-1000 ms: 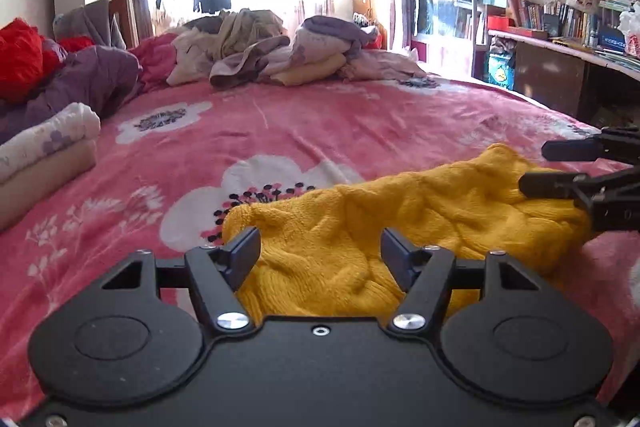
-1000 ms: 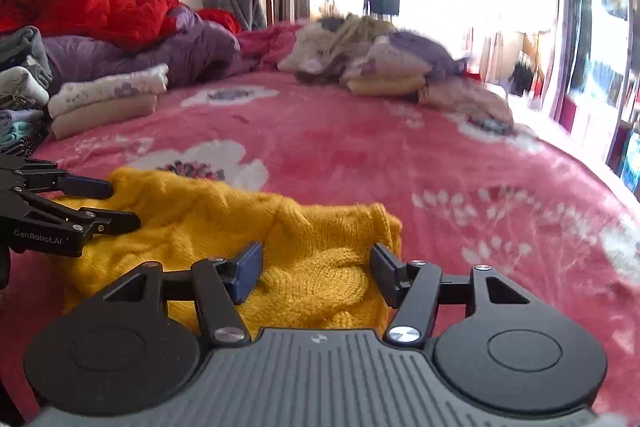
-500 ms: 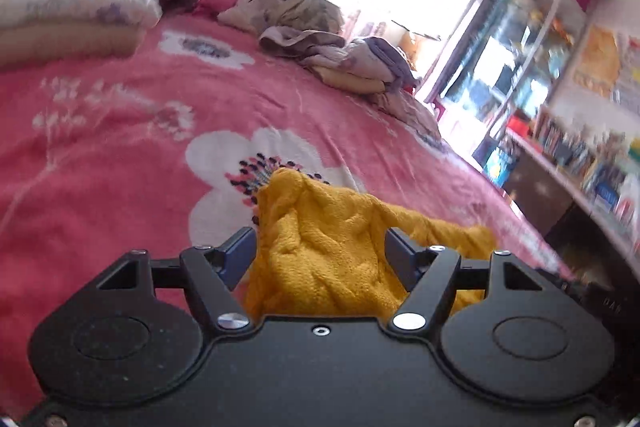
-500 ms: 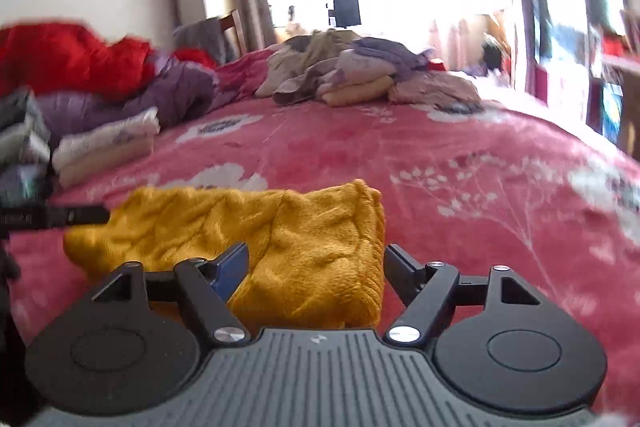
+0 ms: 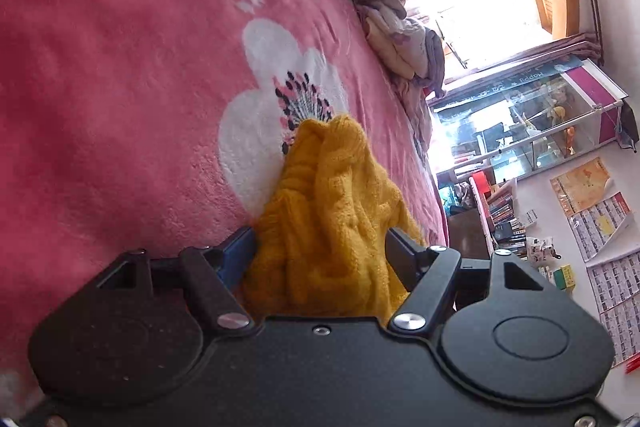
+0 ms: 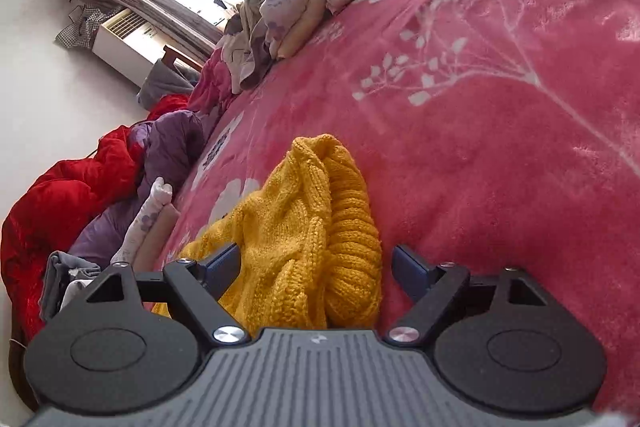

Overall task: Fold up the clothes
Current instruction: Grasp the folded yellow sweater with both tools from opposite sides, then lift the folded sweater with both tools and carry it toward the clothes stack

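My left gripper (image 5: 320,247) and right gripper (image 6: 316,265) both stand wide open, each with the bunched yellow sweater (image 5: 332,223) between its fingers; whether they pinch it I cannot tell. It lies on the pink blanket (image 6: 500,147), bare toward the clothes pile (image 6: 280,19).

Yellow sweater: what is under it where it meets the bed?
Under the yellow sweater is the pink blanket; its edge covers part of a white flower print with a dark centre. What else lies beneath is hidden by the knit and the claws.
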Motion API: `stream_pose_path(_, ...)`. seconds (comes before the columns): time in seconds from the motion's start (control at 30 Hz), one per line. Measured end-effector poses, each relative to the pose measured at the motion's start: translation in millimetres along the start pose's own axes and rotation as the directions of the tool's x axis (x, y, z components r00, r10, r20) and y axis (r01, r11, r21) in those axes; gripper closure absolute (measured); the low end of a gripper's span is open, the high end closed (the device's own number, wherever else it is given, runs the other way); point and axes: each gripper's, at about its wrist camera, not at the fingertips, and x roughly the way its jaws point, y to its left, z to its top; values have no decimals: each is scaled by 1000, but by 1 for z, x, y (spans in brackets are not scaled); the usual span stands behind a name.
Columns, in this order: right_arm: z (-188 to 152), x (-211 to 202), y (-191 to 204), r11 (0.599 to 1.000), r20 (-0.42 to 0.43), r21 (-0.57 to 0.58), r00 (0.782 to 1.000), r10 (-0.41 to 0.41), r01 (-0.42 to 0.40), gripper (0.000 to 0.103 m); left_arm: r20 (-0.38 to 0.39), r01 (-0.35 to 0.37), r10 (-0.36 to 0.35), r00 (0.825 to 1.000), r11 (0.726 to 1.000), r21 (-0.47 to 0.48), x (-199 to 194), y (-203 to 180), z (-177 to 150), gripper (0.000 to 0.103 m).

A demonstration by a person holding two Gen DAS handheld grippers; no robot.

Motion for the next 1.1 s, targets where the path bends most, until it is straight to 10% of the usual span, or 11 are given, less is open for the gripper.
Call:
stream_pose_path(0.2,-7,28,25,992,-63,-126,998,-10,2,19,-55,11,-6,998,997,81,15,-16,4,33)
stream_pose_path(0.33,-13,20,18,995,-56,-77,997,54,-59,31,-49,21,-21,999,1000,1,14,-3,9,43)
stream_pose_path(0.5,-6,24,9,999,-32,0,998,54,-54,40,-42,-55,60,997,992,118,27,-26,0,51)
stream_pose_path(0.67,-12,28,17,997,-35,-14,997,75,-75,62,-23,-26,27,999,997,75,19,-20,-7,66)
stream_pose_path(1.1,19,53,88,964,-46,-159,977,208,-213,65,105,119,-116,988,993,-20,-16,8,40,69)
